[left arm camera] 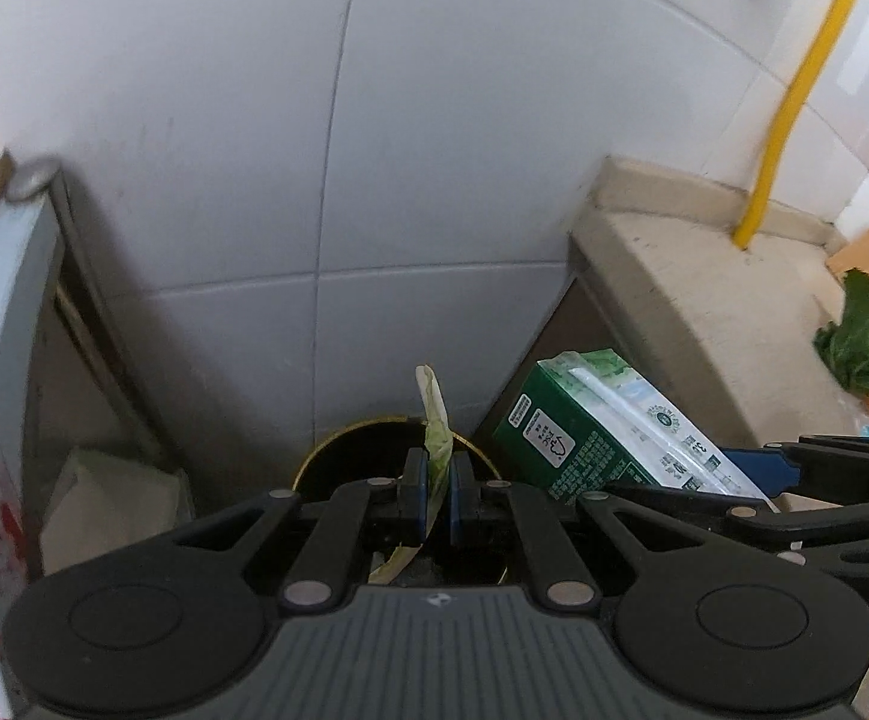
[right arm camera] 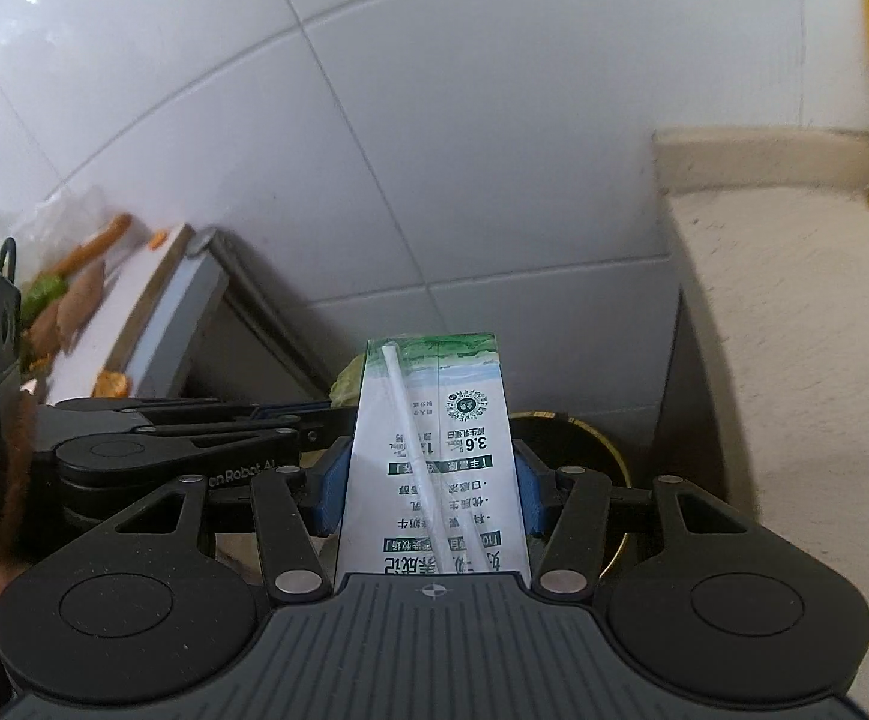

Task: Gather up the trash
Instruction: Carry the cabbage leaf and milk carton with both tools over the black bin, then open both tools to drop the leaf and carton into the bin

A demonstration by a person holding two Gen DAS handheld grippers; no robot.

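The left gripper (left arm camera: 436,495) is clenched on a pale green vegetable leaf (left arm camera: 434,426), its blue pads pressed flat against it; the leaf's long axis runs along the fingers, its tip rising past them and its lower end trailing back toward the gripper body. It hangs right over the dark, gold-rimmed round bin (left arm camera: 338,450), which sits low in the gap between the tiled wall (left arm camera: 254,120) and the beige counter (left arm camera: 704,300). The right gripper (right arm camera: 431,489) grasps a green-and-white milk carton (right arm camera: 434,420) by its two narrow sides, long axis pointing away along the fingers, a wrapped straw slanting across its face. The carton is above the bin's near edge, just beside the leaf. The counter's edge stands close beside the bin, a metal frame (left arm camera: 83,276) on the other side, leaving a narrow slot. More leafy scraps (left arm camera: 866,342) lie on the counter, well apart from the bin.
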